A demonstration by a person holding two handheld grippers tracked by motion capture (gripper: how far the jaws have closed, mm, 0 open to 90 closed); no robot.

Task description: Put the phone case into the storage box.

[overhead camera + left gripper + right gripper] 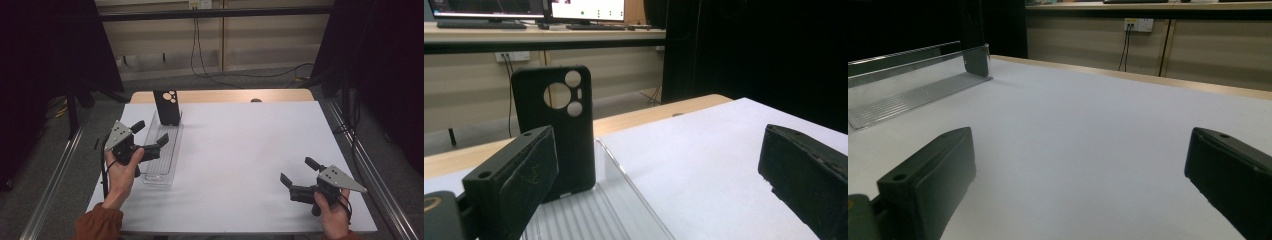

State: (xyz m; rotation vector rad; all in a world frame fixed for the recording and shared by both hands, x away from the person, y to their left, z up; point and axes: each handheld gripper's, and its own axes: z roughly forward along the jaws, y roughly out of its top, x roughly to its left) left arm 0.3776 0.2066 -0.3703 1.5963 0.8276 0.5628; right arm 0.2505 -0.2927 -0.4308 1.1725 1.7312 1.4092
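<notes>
My left tongs (150,132) hang wide over the clear tray (167,165), the phone case (167,107) upright just ahead. Right tongs (295,172) wide, well apart. Next, likely: close in, grip the case.

Open white table (240,150) between both tools; only clear tray (162,150) and upright phone case (167,107) at left.

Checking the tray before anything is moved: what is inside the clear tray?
A black phone case stands upright at the far end of the clear ribbed tray. The ribbed floor nearer shows bare, except a strip hidden under the open left gripper.
</notes>
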